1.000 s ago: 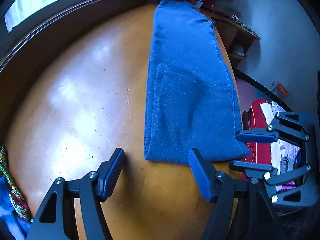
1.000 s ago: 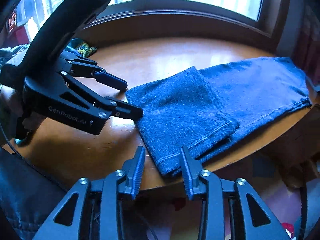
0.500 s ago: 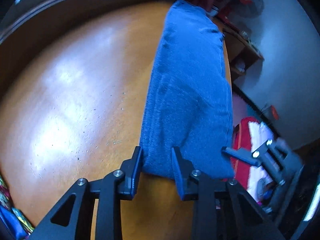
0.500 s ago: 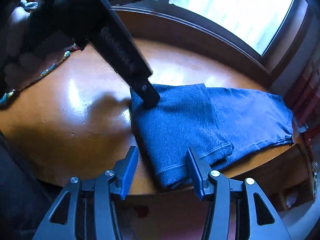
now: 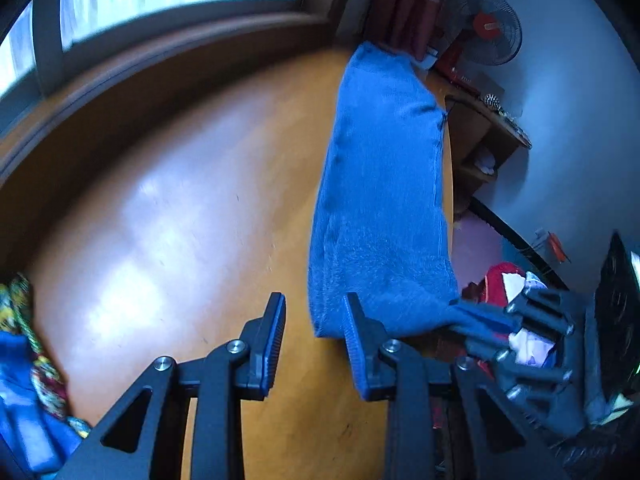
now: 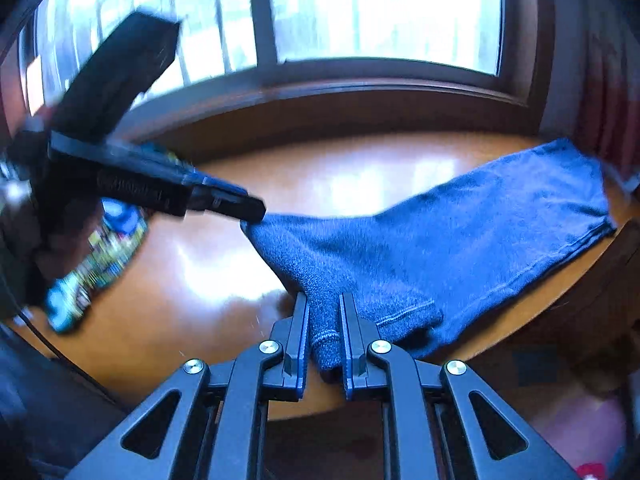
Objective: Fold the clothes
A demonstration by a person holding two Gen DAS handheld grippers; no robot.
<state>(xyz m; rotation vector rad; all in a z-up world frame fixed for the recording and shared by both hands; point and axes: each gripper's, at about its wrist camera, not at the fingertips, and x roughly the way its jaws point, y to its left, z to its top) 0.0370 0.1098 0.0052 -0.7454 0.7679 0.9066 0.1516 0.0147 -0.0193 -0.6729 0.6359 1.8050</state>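
A blue folded garment (image 5: 384, 200) lies lengthwise along the right side of the round wooden table (image 5: 180, 220). In the left wrist view my left gripper (image 5: 314, 320) has its jaws narrowed around the garment's near left corner, with a sliver of table showing beside the cloth. In the right wrist view the garment (image 6: 460, 232) rises to a point at the left gripper (image 6: 250, 212). My right gripper (image 6: 325, 320) is shut on the other near corner, cloth bunched between its jaws. It also shows in the left wrist view as the right gripper (image 5: 480, 328). The near edge hangs lifted between the two grippers.
A pile of colourful patterned cloth (image 5: 24, 340) sits at the table's left edge, seen as the patterned cloth (image 6: 100, 248). A window runs behind the table. Off the right edge stand a wooden shelf (image 5: 484, 136), a fan (image 5: 488, 28) and red and white items (image 5: 504, 280) on the floor.
My left gripper went from wide open to narrowed on the near left corner. The right gripper closed on the other near corner. The near edge has come up off the table.
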